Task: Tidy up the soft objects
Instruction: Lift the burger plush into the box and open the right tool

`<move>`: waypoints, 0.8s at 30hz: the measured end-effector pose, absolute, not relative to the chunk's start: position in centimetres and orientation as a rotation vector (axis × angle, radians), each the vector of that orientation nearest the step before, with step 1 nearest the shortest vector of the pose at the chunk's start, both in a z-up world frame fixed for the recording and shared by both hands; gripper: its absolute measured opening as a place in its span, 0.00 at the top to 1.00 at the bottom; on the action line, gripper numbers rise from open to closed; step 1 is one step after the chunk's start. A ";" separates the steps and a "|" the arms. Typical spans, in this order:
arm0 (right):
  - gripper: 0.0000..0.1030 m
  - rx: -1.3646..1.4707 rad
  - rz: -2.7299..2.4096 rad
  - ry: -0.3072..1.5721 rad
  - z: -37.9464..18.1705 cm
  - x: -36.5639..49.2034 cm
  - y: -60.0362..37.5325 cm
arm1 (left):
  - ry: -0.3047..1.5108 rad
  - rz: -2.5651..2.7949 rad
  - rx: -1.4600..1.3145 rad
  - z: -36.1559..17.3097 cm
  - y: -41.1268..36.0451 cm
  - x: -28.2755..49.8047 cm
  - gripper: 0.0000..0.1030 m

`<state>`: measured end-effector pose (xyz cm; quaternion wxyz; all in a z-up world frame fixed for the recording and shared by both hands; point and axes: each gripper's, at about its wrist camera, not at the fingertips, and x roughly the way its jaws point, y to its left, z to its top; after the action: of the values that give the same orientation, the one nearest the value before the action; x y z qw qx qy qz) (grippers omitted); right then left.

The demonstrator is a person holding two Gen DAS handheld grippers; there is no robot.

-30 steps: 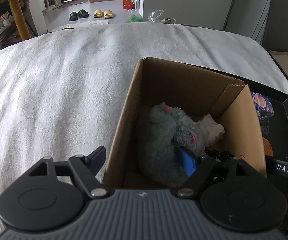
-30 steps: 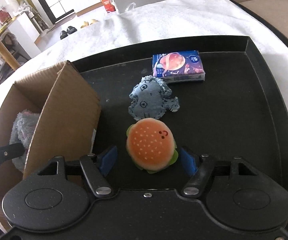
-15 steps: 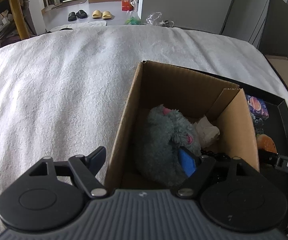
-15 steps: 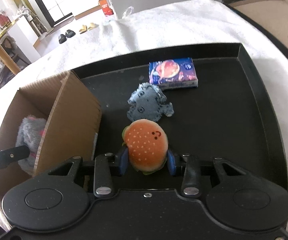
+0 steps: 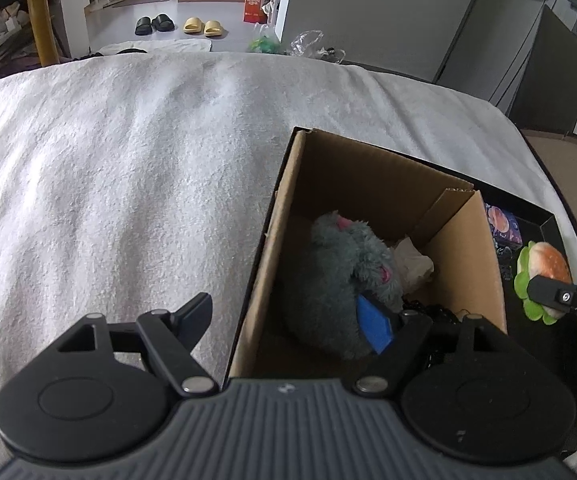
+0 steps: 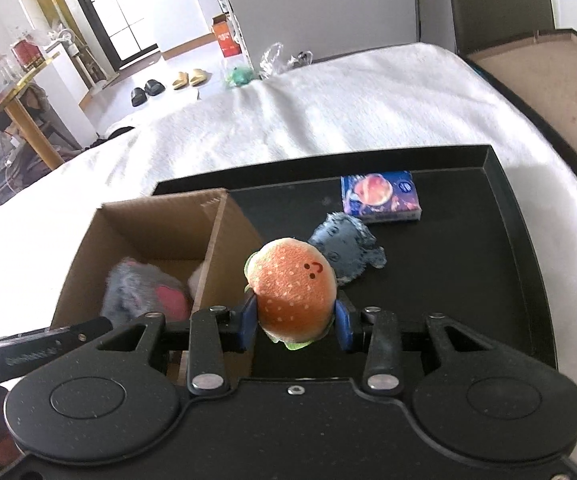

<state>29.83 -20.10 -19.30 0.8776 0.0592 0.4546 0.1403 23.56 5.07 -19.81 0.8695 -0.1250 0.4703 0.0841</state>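
My right gripper [image 6: 294, 322] is shut on a plush burger [image 6: 292, 288] and holds it above the black tray [image 6: 520, 264], next to the cardboard box [image 6: 224, 248]. The burger also shows in the left wrist view [image 5: 544, 276]. A grey fluffy plush [image 5: 344, 276] lies inside the box [image 5: 284, 240]. A blue denim plush [image 6: 348, 248] and a tissue pack [image 6: 380, 198] lie on the tray. My left gripper [image 5: 288, 320] is open, straddling the box's left wall, its right finger [image 5: 374, 326] against the grey plush.
The box and tray rest on a bed with a white fleece blanket [image 5: 120, 184]. Crumpled white paper [image 5: 412, 264] and a dark cord [image 5: 436, 312] lie in the box. A brown panel [image 6: 548, 92] stands at the right of the bed.
My right gripper closed on the burger and lifted it off the tray, up and toward the box. My left gripper stayed open at the box and rose slightly.
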 end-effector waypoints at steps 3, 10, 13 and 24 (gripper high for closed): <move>0.63 0.114 0.299 0.932 -18.3 29.2 -19.3 | 0.980 0.166 -0.280 -19.6 5.6 23.1 0.25; 0.63 0.094 0.319 0.924 -16.5 27.6 -17.2 | 0.962 0.129 -0.324 -19.0 6.5 22.2 0.25; 0.63 0.088 0.325 0.926 -16.0 27.0 -16.3 | 0.955 0.121 -0.332 -18.9 6.9 22.0 0.25; 0.62 0.074 0.334 0.955 -15.6 25.3 -13.3 | 0.945 0.086 -0.410 -19.0 8.8 21.0 0.28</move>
<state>25.27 -13.33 -15.62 0.8741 0.0354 0.4574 0.1597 20.99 8.76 -19.02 0.8694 -0.1960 0.4517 0.0413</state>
